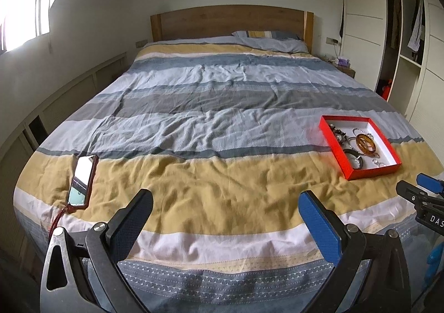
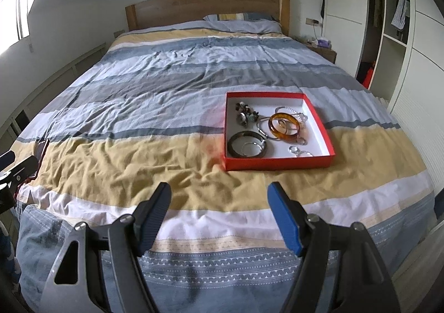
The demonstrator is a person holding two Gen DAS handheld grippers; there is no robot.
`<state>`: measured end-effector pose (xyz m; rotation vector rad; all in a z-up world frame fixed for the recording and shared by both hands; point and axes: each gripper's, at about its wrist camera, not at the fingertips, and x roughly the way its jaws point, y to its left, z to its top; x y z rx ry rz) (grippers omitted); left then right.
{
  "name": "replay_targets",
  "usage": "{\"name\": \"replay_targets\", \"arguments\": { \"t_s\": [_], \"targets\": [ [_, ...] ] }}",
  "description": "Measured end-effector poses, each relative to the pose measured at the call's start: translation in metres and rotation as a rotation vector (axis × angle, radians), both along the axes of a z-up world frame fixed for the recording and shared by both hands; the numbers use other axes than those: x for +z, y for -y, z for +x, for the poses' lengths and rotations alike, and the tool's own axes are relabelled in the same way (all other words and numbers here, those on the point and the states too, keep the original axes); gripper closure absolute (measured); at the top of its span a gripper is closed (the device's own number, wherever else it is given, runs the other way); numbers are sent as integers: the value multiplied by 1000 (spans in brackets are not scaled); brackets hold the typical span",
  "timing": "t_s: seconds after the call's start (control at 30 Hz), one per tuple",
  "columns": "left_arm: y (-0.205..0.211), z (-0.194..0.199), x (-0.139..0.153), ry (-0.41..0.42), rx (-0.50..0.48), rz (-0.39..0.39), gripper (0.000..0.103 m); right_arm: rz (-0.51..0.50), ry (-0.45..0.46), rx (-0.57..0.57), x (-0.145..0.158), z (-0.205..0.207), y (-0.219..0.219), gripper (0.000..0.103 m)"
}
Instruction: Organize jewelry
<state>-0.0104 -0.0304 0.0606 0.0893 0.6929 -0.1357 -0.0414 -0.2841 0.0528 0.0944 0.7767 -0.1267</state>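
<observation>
A shallow red box (image 2: 277,164) with a white inside lies on the striped bed cover; it also shows in the left wrist view (image 1: 371,171) at the right. In it lie an amber bangle (image 2: 285,126), a dark bangle (image 2: 247,148), a beaded piece (image 2: 245,114), thin silver rings and small silver pieces. My right gripper (image 2: 219,193) is open and empty, above the foot of the bed, short of the box. My left gripper (image 1: 226,202) is open and empty, left of the box. The right gripper's fingers (image 1: 427,182) show at the left wrist view's right edge.
A phone (image 1: 82,181) in a red case with a red cord lies on the bed's left side. A wooden headboard (image 2: 208,7) and pillow stand at the far end. A nightstand (image 2: 322,50) and white wardrobe (image 2: 388,21) stand to the right; a window is on the left.
</observation>
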Motion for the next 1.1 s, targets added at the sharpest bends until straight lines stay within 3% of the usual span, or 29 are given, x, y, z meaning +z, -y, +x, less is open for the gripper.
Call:
{"name": "replay_targets", "arguments": {
  "t_s": [1.1],
  "targets": [
    [2,12,-33,-65,17,22,1,-3,-41,-10,-23,7,11,32]
  ]
}}
